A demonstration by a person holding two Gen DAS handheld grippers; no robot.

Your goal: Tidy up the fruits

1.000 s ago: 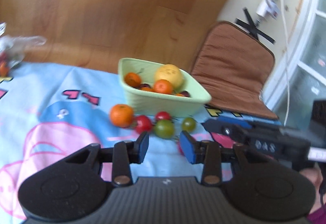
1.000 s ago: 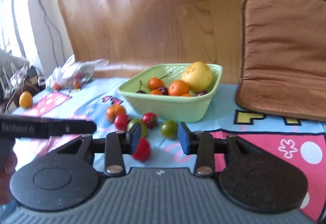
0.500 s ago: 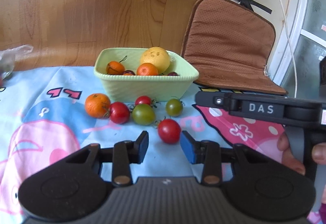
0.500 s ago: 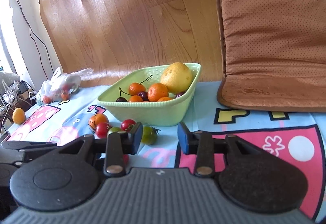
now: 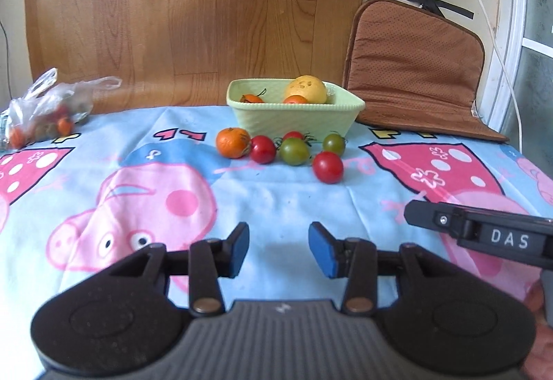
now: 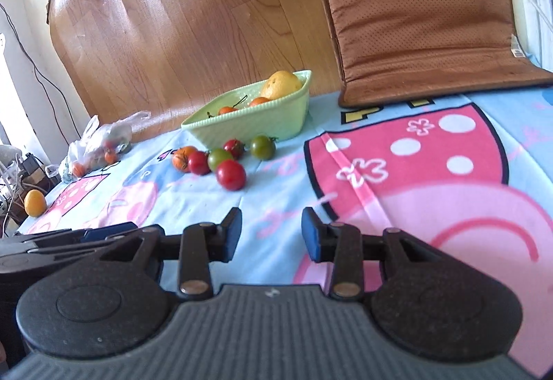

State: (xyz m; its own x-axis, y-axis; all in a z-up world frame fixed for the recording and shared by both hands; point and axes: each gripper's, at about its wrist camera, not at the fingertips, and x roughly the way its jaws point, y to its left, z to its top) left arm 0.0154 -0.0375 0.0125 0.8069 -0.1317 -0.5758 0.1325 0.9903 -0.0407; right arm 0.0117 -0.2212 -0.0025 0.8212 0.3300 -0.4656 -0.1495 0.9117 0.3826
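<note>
Pale green ribbed bowl (image 5: 293, 117) holds some fruit; six loose fruits, nearest a red tomato (image 5: 327, 167), remain on the cartoon-print table (image 5: 276, 200); left tool (image 5: 278, 248), just opening, and right tool (image 6: 271, 233) stand narrowly parted, empty.

A pale green ribbed square bowl (image 5: 293, 115) sits upright on the cloth by the wooden panel, and poking above its rim are a big speckled yellow citrus (image 5: 305, 89) and two small orange fruits, one (image 5: 251, 98) with a dark stem, the other (image 5: 295, 99) tucked against the citrus. Down in front of the bowl lies a loose cluster: a dimpled orange mandarin (image 5: 233, 142) at the left end, a red tomato (image 5: 262, 149) touching it, a green tomato (image 5: 294, 151) next along, a smaller red tomato (image 5: 293, 135) behind, a small green tomato (image 5: 334, 144) to the right, and a glossy red tomato (image 5: 328, 167) nearest us.
</note>
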